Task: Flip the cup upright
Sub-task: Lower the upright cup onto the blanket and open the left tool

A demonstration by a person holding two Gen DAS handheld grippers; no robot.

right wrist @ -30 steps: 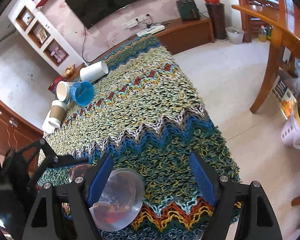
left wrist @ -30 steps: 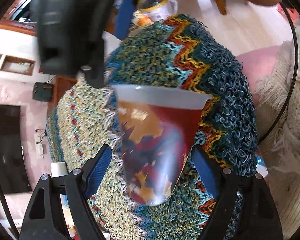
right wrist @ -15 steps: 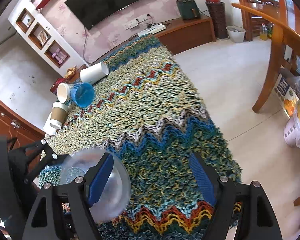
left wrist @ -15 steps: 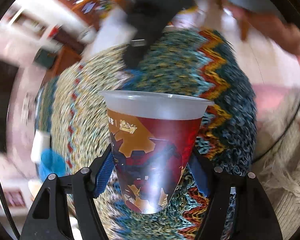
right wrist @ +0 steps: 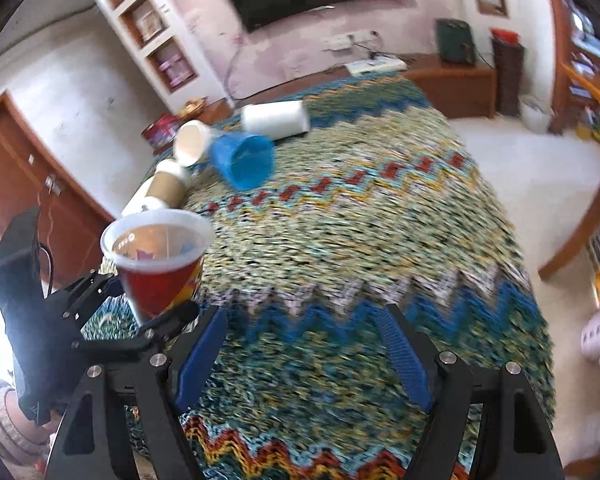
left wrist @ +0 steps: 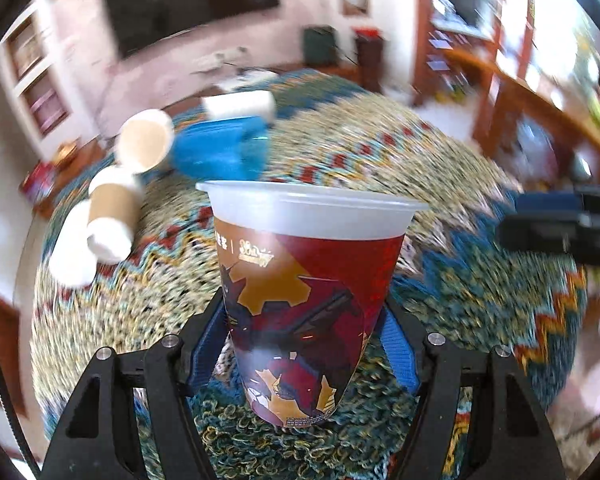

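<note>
I'm holding the printed cup [left wrist: 300,300] in my left gripper [left wrist: 304,344], blue pads pressing both sides of its lower body, & it's now sitting mouth-up w/ the rim level. A sec ago it was still tipped over, mouth swinging round; half a sec ago it was coming level, so the flip itself looks basically done. Whole view is smearing bc I'm still swinging the wrist, so I'm not settled yet. From the right wrist cam the cup [right wrist: 158,256] is showing above the knitted zigzag cloth [right wrist: 360,240] near its front-left corner; can't tell if the base is touching the cloth or just over it. What's left, I reckon: set it down flat & let go w/o tipping it, as the loopy knit is uneven and a tapered cup w/ a narrow base could wobble. My right gripper [right wrist: 304,348] is hanging spread wide w/ nothing betw the fingers, just beside the cup. Contents: looking down into the cup from the right side, I'm seeing only the print through the translucent wall, no liquid. Other cups at the far-left end are all lying on their sides: blue cup [right wrist: 244,158] w/ its mouth facing me, looks bare inside; white cup [right wrist: 276,118] behind it; a paper cup [right wrist: 192,144] showing its pale inside; a brown-sleeved cup [right wrist: 166,188] closest to mine.
</note>
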